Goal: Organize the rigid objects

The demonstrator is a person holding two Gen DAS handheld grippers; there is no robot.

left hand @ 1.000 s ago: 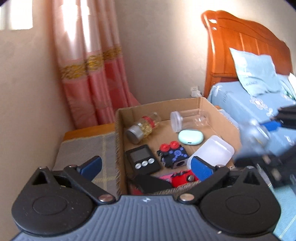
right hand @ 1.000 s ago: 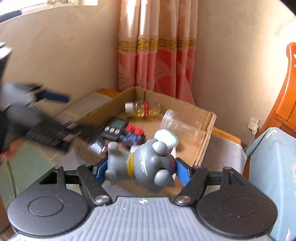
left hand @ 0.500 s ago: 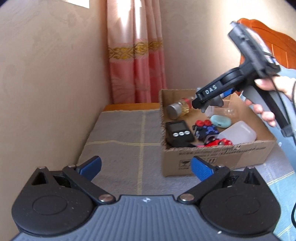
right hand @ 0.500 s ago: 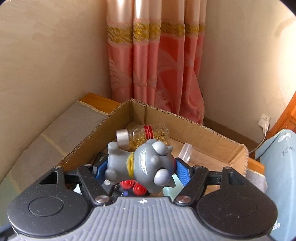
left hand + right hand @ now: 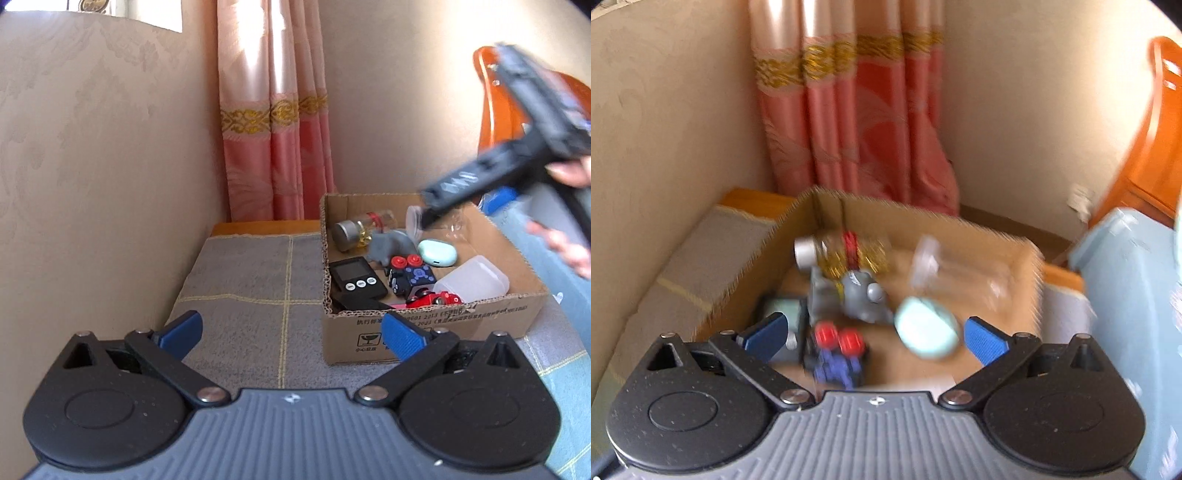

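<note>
Grey cloth (image 5: 255, 291) runs clear at nine o'clock of the cardboard box (image 5: 436, 325), walls hemming its far side. Right gripper (image 5: 873, 338) hangs over the box, jaws opening, nothing between; grey toy (image 5: 862, 299) lies inside, blurred. Left gripper (image 5: 291, 332) gapes empty, box front partly hidden behind its finger

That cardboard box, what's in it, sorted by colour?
Inside the cardboard box, as far as visible:
Grey: 1, the toy figure
Black: 1, the digital timer
Red: 1, the toy car
Mint: 1, the earbud case
Blue-black: 1, the red-knobbed cube
Clear or white: 3, gold-filled bottle, empty jar, white container
Total: 8
</note>
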